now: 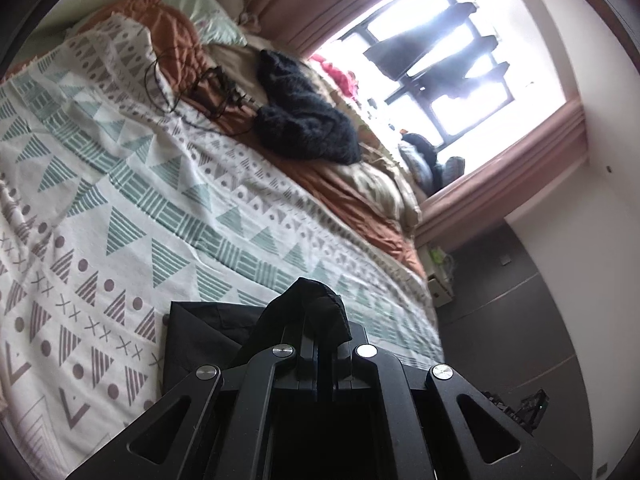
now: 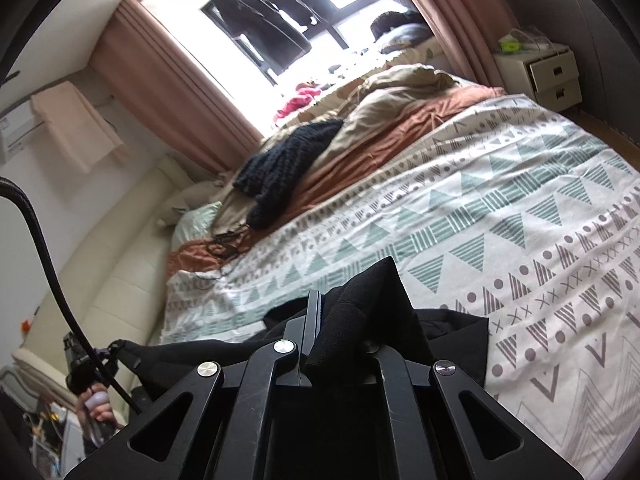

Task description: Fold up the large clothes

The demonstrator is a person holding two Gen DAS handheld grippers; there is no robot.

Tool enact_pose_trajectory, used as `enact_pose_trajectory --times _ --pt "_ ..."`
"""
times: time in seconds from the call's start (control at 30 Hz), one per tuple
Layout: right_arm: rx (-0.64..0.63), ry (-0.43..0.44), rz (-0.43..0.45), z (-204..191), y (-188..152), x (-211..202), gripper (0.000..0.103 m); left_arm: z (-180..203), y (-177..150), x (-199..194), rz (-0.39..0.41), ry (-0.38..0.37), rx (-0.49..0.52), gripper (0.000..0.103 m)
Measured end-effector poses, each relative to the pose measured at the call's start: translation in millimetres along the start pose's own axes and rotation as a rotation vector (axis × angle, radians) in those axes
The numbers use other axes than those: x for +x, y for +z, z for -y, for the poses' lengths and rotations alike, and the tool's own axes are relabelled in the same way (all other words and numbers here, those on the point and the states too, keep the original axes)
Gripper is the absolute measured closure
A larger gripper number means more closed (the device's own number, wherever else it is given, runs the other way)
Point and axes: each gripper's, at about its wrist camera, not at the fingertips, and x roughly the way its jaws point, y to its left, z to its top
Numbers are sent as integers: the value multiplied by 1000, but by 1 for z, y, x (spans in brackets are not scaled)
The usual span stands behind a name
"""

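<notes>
Your left gripper (image 1: 320, 332) is clamped tight on a bunched corner of the black garment (image 1: 200, 336), and your right gripper (image 2: 340, 320) pinches another corner of it just the same. Between them the cloth hangs over the near edge of the patterned bedspread (image 1: 132, 184), part of it lying on the bed. Farther up the bed sits a dark knitted piece (image 1: 304, 120) beside the rust-coloured duvet (image 2: 376, 136)
</notes>
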Motion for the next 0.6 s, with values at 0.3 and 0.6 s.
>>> enact_pose_trajectory --times 0.3,0.6 --pt "26 -93 -72 37 4 74 98 -26 10 78 -57 105 -1 95" --pt "69 -238 -76 76 -17 96 17 -62 3 87 -49 239 12 51"
